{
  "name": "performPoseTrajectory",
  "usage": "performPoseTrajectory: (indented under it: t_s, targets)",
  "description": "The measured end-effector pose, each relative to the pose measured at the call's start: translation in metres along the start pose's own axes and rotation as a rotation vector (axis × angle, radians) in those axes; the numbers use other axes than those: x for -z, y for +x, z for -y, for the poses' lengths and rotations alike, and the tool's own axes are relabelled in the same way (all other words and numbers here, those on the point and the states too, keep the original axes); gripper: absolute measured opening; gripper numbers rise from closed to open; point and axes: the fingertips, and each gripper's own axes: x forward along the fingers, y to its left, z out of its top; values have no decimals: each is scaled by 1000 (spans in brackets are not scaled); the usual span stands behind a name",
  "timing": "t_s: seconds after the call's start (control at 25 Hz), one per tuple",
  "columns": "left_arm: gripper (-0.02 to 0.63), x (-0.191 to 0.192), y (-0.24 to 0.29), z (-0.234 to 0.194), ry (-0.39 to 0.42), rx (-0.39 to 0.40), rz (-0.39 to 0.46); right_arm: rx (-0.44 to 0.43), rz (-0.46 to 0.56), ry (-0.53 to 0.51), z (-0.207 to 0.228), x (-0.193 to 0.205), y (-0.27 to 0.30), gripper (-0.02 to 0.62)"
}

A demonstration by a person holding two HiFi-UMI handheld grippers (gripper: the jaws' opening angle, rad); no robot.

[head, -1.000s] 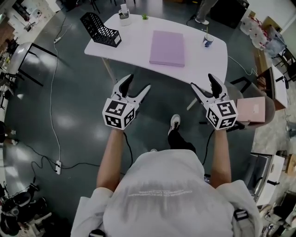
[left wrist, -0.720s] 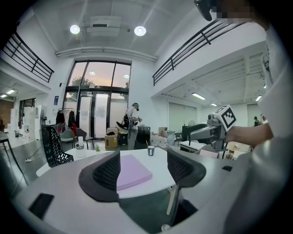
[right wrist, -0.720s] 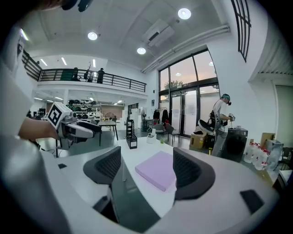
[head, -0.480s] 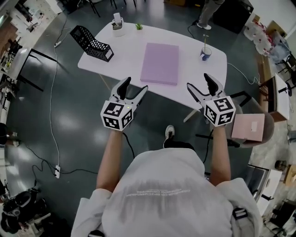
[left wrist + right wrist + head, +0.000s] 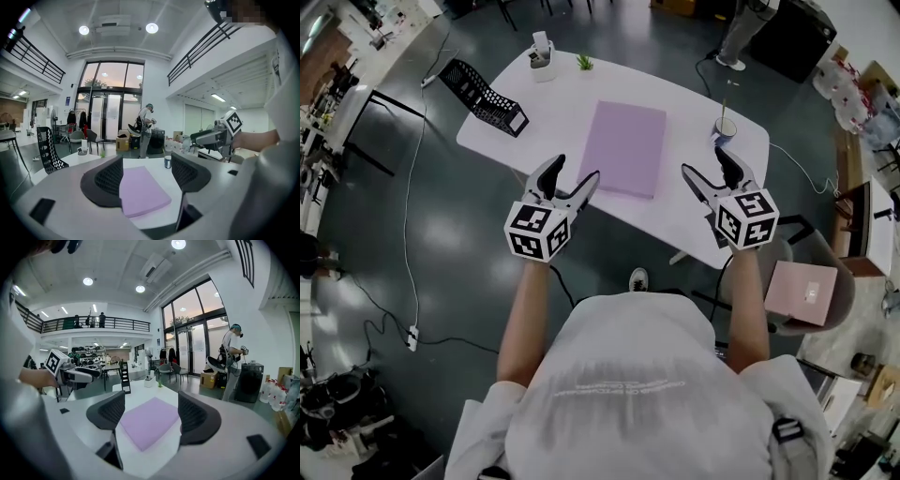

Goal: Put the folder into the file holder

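Two wide-open, empty tools have closed in: left gripper (image 5: 574,171) and right gripper (image 5: 705,161) now flank the folder (image 5: 628,148) at the tabletop (image 5: 562,103) edge, with the file holder (image 5: 483,97) still unfilled.

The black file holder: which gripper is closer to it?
Left. The left gripper is on the file holder's side of the purple folder; the right gripper is on the other side.

A white table (image 5: 553,117) stands on dark floor (image 5: 441,244) before tall glazed doors (image 5: 108,112) and round ceiling lights (image 5: 151,28).
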Motion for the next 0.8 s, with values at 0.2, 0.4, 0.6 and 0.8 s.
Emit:
performPoseTrajectory:
  t_s: [0.2,0.4,0.6,0.8]
  targets:
    - [327,11,14,-16,-14,-58,-43,-51,-2,44,17,6,30,348]
    - [327,24,28,-34,-52,-106,-101,-95,-9,77,30,9,59,354]
    - [327,34,44,-44,-78,-112,-143,-140,-45,109,37,22,87,356]
    - [327,60,64,-53,-113,-79,-239,-171,-110,182,41,50,113,356]
